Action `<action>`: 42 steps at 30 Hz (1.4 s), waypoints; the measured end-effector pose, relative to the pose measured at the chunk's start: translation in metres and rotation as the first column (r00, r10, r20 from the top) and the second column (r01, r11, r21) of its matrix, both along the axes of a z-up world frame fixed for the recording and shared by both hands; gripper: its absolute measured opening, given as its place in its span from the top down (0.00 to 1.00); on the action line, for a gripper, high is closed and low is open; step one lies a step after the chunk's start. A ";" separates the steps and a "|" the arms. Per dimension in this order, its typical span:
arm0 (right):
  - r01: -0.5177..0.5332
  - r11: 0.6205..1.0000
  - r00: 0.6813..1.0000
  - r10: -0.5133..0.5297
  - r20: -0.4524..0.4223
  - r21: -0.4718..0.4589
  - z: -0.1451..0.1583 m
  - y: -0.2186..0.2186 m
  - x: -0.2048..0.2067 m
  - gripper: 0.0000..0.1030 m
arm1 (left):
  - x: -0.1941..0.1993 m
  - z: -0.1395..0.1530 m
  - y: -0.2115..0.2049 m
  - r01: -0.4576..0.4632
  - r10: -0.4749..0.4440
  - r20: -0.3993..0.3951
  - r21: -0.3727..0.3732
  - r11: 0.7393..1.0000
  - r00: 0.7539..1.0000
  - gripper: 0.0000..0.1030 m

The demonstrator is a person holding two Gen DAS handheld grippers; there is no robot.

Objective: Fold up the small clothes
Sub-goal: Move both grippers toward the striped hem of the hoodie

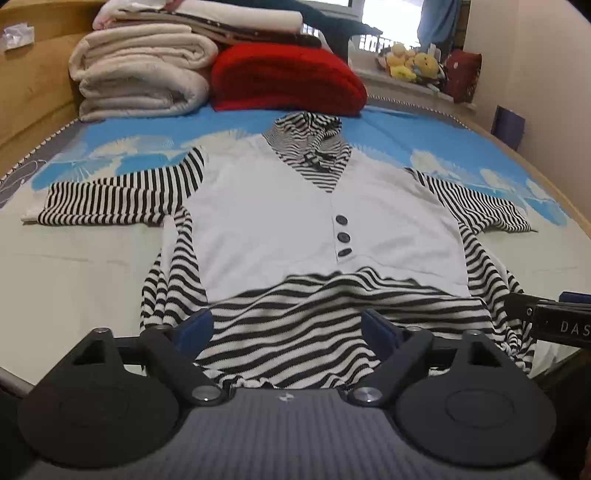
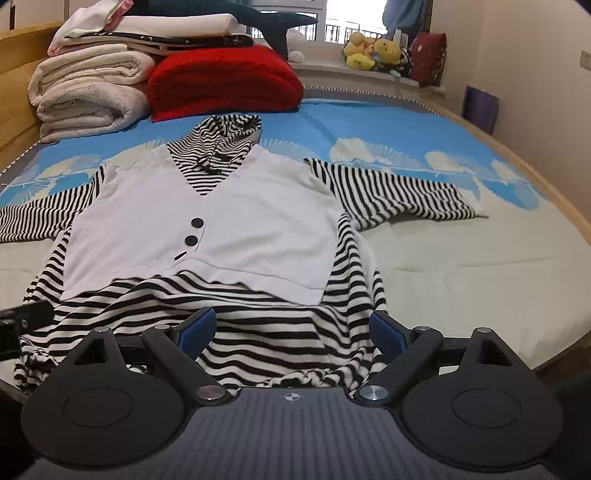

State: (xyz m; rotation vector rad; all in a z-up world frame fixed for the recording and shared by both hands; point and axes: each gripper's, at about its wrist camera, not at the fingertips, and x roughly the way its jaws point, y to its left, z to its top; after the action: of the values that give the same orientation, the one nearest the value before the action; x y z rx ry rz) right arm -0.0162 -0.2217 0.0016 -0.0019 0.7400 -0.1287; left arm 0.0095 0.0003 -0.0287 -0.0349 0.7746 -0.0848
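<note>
1. Both grippers, left gripper (image 1: 286, 326) and right gripper (image 2: 291, 328), hover with jaws wide apart (gripping nothing).
2. Below them, the striped top (image 1: 273, 229) lies spread flat on the bed (image 1: 74, 266), hem nearest.

Daylight from the far window, soft and even across the bed.

The window (image 2: 332, 22) is blown out to white, and the bed (image 2: 461, 266) shows hardly any shadow. Both views bulge like a fisheye, with the bed's edges curving and the corners going black. The striped top (image 1: 295, 229) blurs a little at its near hem, perhaps from being so close to the lens.
</note>
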 end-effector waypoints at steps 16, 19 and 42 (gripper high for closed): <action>-0.014 1.000 0.999 0.014 -0.041 0.008 -0.006 0.004 0.005 0.14 | 0.000 -0.004 0.002 0.005 -0.005 -0.028 0.001 1.000 1.000 0.17; -0.013 1.000 0.999 0.014 -0.041 0.008 -0.006 0.004 0.005 0.15 | 0.000 -0.005 0.001 -0.008 0.009 -0.026 0.014 1.000 1.000 0.17; -0.027 1.000 0.998 0.027 -0.056 -0.005 -0.006 0.008 0.007 0.36 | 0.000 -0.005 -0.001 0.020 -0.020 -0.014 -0.016 1.000 1.000 0.48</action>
State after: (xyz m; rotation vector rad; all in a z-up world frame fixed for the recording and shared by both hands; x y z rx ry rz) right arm -0.0095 -0.2141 -0.0048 -0.0206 0.7950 -0.1055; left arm 0.0097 -0.0011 -0.0333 -0.0431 0.7883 -0.1100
